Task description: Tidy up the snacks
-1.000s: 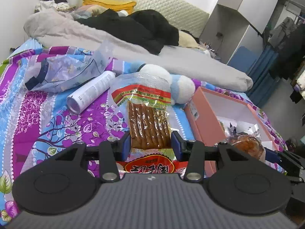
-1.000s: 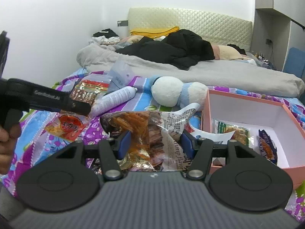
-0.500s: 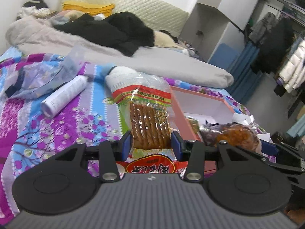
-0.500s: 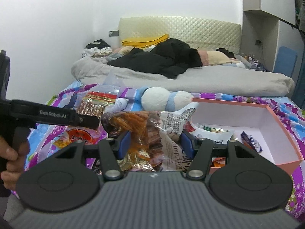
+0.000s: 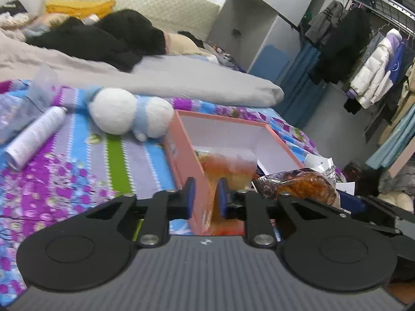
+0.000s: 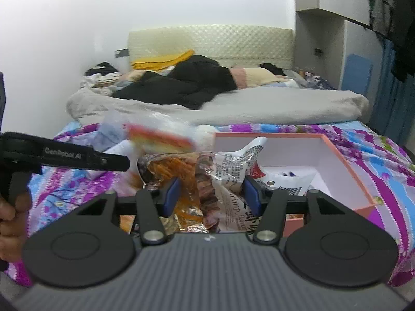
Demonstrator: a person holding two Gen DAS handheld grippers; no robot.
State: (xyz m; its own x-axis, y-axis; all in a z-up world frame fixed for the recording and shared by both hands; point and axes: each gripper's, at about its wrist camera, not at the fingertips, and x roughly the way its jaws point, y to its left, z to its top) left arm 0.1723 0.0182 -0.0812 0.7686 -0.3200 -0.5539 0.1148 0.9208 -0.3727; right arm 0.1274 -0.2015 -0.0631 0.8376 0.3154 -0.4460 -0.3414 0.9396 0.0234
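Over the pink box (image 5: 272, 140), left hand-held gripper (image 5: 205, 197) state unclear; right hand-held gripper (image 6: 211, 194) clamping a crinkled snack bag (image 6: 207, 173).

You face a bedroom: plain white wall (image 6: 64, 26), a cream quilted headboard (image 6: 210, 41), and a bed (image 5: 85, 165) under a purple floral cover with a grey duvet (image 6: 272, 106). On your right, grey wardrobe units (image 5: 249, 26) and a rack of hanging coats (image 5: 373, 77).

A floral bedspread (image 5: 77, 171) carries a pink box (image 5: 181, 145), plush toy (image 5: 129, 114) and white tube (image 5: 33, 134).
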